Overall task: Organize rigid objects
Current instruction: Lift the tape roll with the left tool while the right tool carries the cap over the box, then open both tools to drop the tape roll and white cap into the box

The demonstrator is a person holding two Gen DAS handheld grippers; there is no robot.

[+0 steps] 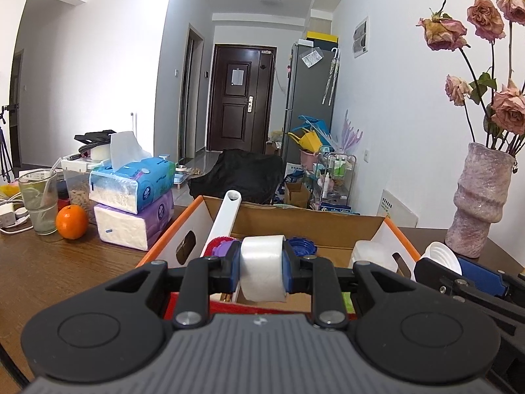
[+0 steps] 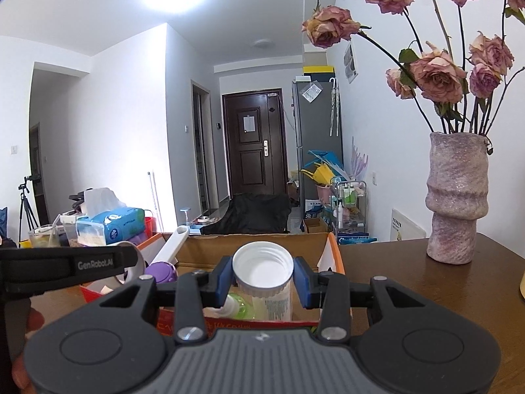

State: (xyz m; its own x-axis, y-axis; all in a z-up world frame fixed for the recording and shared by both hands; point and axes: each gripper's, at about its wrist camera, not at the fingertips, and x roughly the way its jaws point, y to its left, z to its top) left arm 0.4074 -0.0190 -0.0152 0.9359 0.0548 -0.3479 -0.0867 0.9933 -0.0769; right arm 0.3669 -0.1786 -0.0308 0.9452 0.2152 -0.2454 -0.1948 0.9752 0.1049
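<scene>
While I hold both tools above the open cardboard box [image 1: 305,221] on the desk [image 1: 65,269], my left hand-held gripper [image 1: 261,267] pinches a white tape roll [image 1: 261,267]. My right hand-held gripper [image 2: 262,271] pinches a white bottle [image 2: 262,269] at its open threaded neck, over the box's right end.

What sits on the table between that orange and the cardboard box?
In the left wrist view, two stacked tissue packs lie between the orange and the cardboard box.
</scene>
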